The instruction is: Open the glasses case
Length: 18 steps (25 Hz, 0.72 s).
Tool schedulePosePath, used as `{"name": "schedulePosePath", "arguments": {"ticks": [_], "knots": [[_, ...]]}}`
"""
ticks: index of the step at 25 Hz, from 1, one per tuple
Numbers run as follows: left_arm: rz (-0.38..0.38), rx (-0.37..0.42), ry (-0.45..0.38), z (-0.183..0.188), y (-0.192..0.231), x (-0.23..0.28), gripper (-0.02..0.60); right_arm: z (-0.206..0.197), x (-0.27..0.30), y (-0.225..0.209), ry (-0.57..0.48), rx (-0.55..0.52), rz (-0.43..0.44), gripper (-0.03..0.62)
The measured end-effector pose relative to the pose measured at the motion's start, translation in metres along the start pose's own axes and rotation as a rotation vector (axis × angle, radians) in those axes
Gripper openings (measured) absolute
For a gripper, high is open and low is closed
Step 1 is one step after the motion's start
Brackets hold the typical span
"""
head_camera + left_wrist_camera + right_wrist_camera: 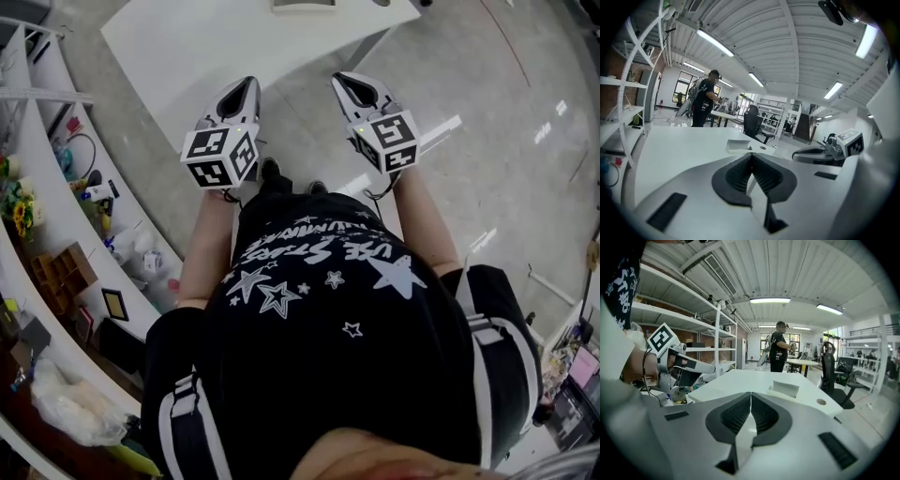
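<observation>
A small white case (303,5) lies at the far side of the white table (225,42); it also shows in the left gripper view (738,146) and in the right gripper view (784,389). Both grippers are held in the air short of the table, well away from the case. My left gripper (246,86) is shut with nothing between its pads (751,157). My right gripper (349,82) is shut too and holds nothing (751,394). Each gripper shows in the other's view: the right gripper (820,153) and the left gripper (693,364).
White shelving (56,187) with clutter runs along the left. A black office chair (829,369) stands at the table's right side. A person (779,351) stands at another table far behind. Grey floor (487,112) lies to the right.
</observation>
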State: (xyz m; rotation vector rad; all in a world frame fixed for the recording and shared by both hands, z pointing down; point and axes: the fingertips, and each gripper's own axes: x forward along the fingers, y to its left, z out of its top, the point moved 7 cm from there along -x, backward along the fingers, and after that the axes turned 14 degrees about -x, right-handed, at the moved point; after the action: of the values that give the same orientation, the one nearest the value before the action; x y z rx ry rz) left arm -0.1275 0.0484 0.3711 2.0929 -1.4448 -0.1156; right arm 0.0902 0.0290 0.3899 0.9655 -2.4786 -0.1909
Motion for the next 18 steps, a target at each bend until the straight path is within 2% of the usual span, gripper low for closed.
{"name": "schedulePosePath", "arguments": {"ticks": [4, 9, 15, 18], "knots": [[0.005, 0.023, -0.032, -0.010, -0.036, -0.012, 0.012, -0.009, -0.034, -0.007, -0.036, 0.004, -0.004, 0.009], [0.027, 0.027, -0.073, -0.023, -0.072, -0.029, 0.012, -0.017, -0.070, -0.008, -0.066, 0.007, 0.037, 0.009], [0.032, 0.018, -0.121, -0.035, -0.100, -0.052, 0.012, -0.013, -0.091, 0.000, -0.110, -0.029, 0.070, 0.009], [0.018, 0.020, -0.120, -0.039, -0.111, -0.056, 0.012, -0.013, -0.097, 0.002, -0.131, -0.003, 0.070, 0.009]]}}
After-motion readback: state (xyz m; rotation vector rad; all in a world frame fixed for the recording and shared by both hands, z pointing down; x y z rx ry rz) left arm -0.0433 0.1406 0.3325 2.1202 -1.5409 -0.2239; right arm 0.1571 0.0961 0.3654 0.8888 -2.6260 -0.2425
